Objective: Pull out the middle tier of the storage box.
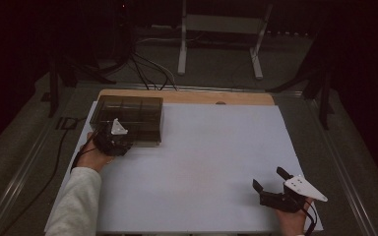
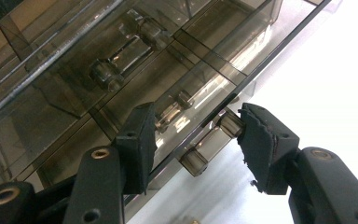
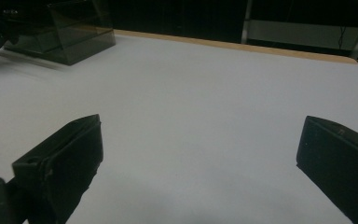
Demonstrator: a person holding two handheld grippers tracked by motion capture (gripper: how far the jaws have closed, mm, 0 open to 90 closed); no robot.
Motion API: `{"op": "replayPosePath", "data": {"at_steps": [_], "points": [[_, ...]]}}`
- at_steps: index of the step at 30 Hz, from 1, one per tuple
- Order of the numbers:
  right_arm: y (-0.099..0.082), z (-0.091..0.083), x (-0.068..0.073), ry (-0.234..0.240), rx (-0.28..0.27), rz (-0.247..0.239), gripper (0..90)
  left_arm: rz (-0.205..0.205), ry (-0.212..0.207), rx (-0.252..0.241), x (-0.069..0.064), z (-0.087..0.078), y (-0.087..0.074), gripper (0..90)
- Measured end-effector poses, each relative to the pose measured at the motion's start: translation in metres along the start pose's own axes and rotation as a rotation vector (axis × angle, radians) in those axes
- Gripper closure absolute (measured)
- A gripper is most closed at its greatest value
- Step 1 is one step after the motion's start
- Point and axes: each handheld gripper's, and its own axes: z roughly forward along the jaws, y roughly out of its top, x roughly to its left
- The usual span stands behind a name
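A smoked transparent drawer box (image 1: 133, 115) stands at the table's back left. My left gripper (image 1: 124, 141) is at its front face. In the left gripper view my left gripper (image 2: 198, 112) has its jaws on either side of a short clear cylindrical drawer handle (image 2: 212, 142). One pad (image 2: 261, 144) touches the handle's upper end, and the other pad (image 2: 140, 140) stands a little apart from it. Further handles (image 2: 121, 58) sit higher on the box. My right gripper (image 1: 268, 177) rests open at the table's front right, nothing between its fingers (image 3: 200, 123); the box (image 3: 70, 32) lies far off.
The white table top (image 1: 202, 157) has a wooden strip (image 1: 187, 97) along its back edge. Behind it are a metal stand (image 1: 221, 24) and floor cables (image 1: 147, 69). A sleeved forearm (image 1: 78, 201) comes in at the front left.
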Motion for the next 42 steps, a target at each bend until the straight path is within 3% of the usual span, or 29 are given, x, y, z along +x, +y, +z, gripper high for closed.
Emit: {"op": "replayPosePath", "data": {"at_steps": [18, 42], "points": [[0.0, -0.001, 0.0, -0.003, -0.001, 0.001, 0.8, 0.032, 0.012, -0.011, -0.013, -0.008, -0.006, 51.5], [0.0, 0.0, 0.0, -0.004, 0.0, -0.001, 0.8, 0.043, -0.005, -0.018, -0.021, -0.015, -0.016, 52.7]]}}
